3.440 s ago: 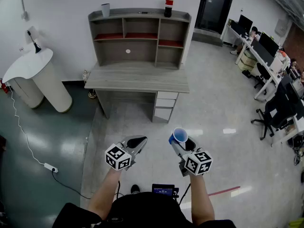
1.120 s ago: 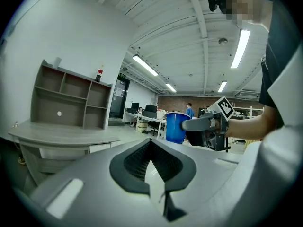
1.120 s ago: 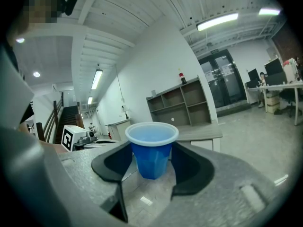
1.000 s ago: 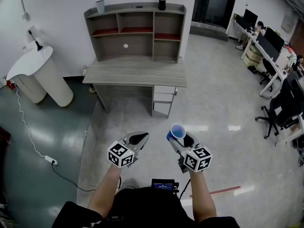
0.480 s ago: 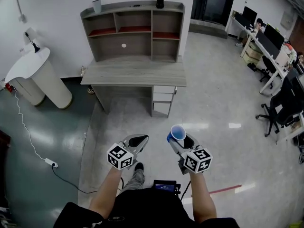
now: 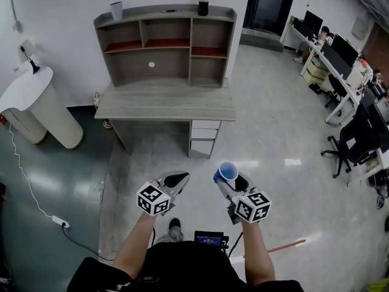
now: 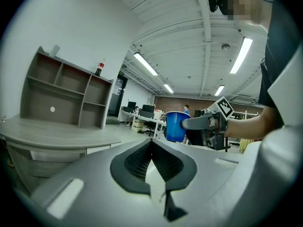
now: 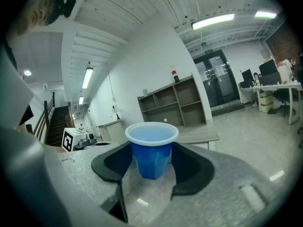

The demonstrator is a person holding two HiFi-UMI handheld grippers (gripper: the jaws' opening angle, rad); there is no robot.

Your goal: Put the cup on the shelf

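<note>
Shelf [image 6: 176, 66] and desk [image 6: 165, 105] are seen shifted left and lower in the head view than 0.5 s ago, so ground has been closed. Cup [image 6: 228, 171] is pinched upright in right gripper [image 6: 230, 179], with the shelf well apart at 11 o'clock. Left gripper [image 6: 176, 179] is pressed together and empty. Placement is not yet begun.

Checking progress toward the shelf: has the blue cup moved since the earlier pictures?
Yes, slightly: in the head view the cup sits nearer the desk and further right of its drawers than before.

Cola bottle [image 6: 203, 0], white counter [image 6: 31, 96], office chair [image 6: 358, 142]
</note>
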